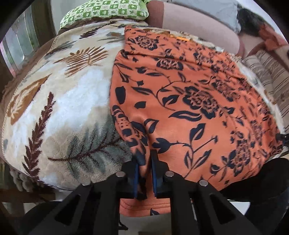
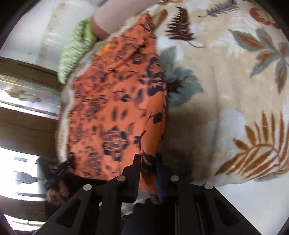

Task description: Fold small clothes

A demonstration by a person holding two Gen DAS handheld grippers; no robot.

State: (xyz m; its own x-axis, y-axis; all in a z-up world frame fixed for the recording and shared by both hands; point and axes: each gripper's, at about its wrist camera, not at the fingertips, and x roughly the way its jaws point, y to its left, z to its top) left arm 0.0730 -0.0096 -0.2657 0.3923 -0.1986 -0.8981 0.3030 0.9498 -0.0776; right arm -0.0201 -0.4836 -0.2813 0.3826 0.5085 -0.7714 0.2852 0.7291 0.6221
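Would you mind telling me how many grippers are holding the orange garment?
2: the left gripper pinches the orange garment at its near edge; the right gripper clamps another edge.

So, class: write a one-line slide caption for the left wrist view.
Left gripper pinches the near edge of an orange floral garment spread on a leaf-print blanket.

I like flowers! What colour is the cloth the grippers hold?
Orange cloth with dark navy flowers and leaves, clearest in the left wrist view.

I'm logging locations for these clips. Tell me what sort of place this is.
Most likely a bedroom in a home. The orange floral garment lies on a plush leaf-print blanket, like a bed cover, with a green patterned pillow at its far end and a wood-framed window beside it.
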